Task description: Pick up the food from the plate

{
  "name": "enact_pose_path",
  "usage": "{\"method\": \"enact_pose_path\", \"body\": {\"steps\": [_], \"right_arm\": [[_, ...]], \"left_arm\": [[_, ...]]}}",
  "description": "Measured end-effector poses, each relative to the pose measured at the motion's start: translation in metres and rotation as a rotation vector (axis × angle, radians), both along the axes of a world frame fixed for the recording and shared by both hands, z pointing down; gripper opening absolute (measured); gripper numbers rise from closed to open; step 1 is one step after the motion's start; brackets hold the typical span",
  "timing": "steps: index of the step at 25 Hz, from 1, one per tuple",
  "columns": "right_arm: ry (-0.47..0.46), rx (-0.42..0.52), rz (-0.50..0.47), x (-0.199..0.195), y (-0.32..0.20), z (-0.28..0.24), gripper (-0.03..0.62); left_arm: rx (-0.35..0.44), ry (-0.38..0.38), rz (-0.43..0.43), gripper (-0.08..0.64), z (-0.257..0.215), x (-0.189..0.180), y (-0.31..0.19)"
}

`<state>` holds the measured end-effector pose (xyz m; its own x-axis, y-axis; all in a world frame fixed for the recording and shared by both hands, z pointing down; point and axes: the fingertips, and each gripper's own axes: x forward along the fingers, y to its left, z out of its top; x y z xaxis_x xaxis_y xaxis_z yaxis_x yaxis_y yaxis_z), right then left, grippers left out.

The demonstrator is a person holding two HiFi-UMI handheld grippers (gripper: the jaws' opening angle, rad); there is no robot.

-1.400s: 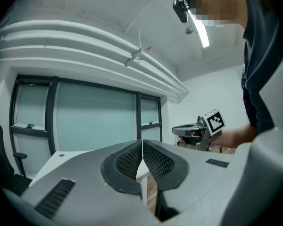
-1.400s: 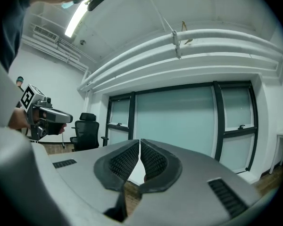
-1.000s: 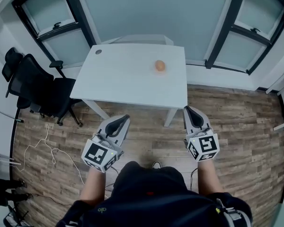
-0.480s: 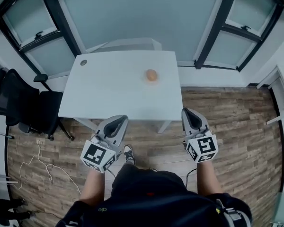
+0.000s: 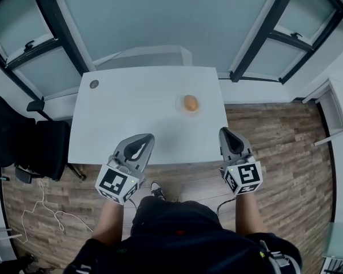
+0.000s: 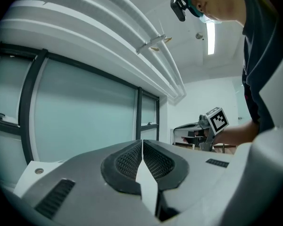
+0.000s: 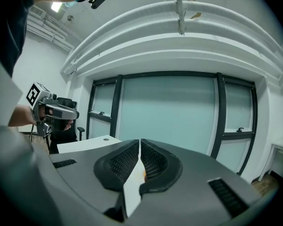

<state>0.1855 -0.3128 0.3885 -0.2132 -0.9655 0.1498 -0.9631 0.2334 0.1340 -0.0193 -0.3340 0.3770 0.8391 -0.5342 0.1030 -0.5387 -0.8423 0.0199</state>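
A round orange piece of food [image 5: 190, 103] lies on a pale plate [image 5: 179, 104] on the right half of the white table [image 5: 131, 119]. My left gripper [image 5: 142, 140] is shut and empty, its tips over the table's near edge, left of and well short of the food. Shut and empty too, my right gripper [image 5: 228, 133] hovers just off the table's right front corner, nearer me than the plate. In the right gripper view the jaws [image 7: 140, 141] meet, and an orange sliver of the food [image 7: 143, 173] shows through the slit. The left gripper view shows touching jaws [image 6: 142, 142].
A small round dark disc [image 5: 94, 84] sits at the table's far left corner. A black office chair [image 5: 23, 144] stands left of the table, with a cable [image 5: 40, 210] on the wood floor. Windows run behind; a white cabinet [image 5: 331, 107] is at right.
The person has stepped toward the table: it and the food have come nearer, and both grippers, still shut, now reach its front edge instead of hanging over the floor.
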Motion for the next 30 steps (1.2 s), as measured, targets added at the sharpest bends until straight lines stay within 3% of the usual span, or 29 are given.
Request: {"method": "enact_pose_path", "body": {"steps": [10,23,30], "right_arm": [[-0.007,-0.065,0.039,-0.041,-0.083,0.035,0.029],[0.001,-0.2,0.031,0.015,-0.169,0.105,0.034],[0.003,-0.319,-0.025,0.035,-0.225,0.179,0.219]], "left_arm": [[-0.06,-0.019,0.013,0.026,0.031,-0.05,-0.081],[-0.137,-0.071,0.006,0.026,0.071,-0.001,-0.119],[-0.225,-0.12,-0.065,0.026,0.096,0.024,-0.132]]}}
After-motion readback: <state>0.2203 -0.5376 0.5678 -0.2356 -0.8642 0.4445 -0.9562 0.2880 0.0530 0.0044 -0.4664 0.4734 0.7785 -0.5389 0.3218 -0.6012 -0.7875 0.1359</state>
